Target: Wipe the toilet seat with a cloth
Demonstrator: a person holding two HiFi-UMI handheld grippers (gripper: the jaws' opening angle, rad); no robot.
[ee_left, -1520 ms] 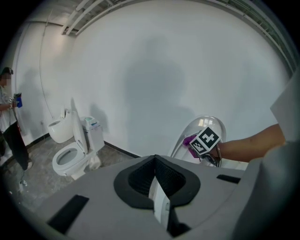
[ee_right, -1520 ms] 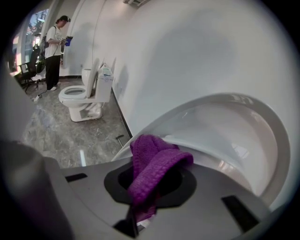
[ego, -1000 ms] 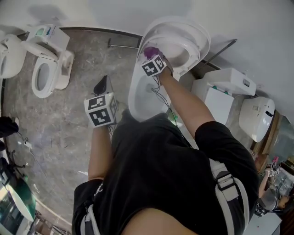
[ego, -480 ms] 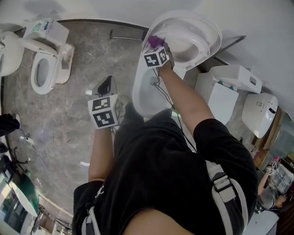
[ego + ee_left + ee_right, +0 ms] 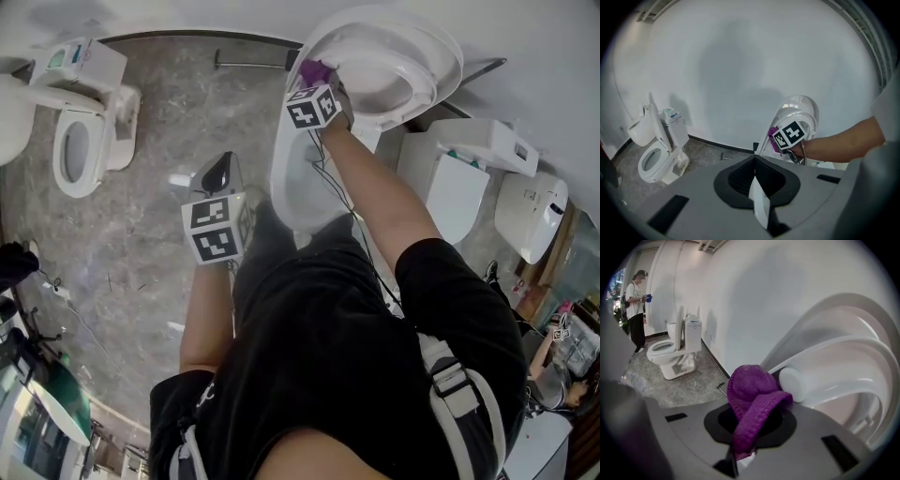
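The white toilet seat [image 5: 412,80] stands raised against its lid above the bowl [image 5: 300,187]. My right gripper [image 5: 319,82] is shut on a purple knitted cloth [image 5: 314,69] and holds it against the seat's left rim. In the right gripper view the cloth [image 5: 752,394] bulges out of the right gripper [image 5: 740,458], next to a round white bumper [image 5: 792,383] on the seat [image 5: 843,362]. My left gripper [image 5: 217,173] hangs over the floor left of the bowl. The left gripper [image 5: 757,199] is shut and holds nothing.
Another toilet [image 5: 80,141] stands at the far left, and more white toilets and tanks [image 5: 469,169] stand to the right of the bowl. A metal bar [image 5: 248,61] lies on the grey stone floor by the wall. A person [image 5: 635,310] stands far off.
The right gripper with the cloth has shifted a little along the seat's left rim. The left gripper has sunk somewhat beside the bowl.
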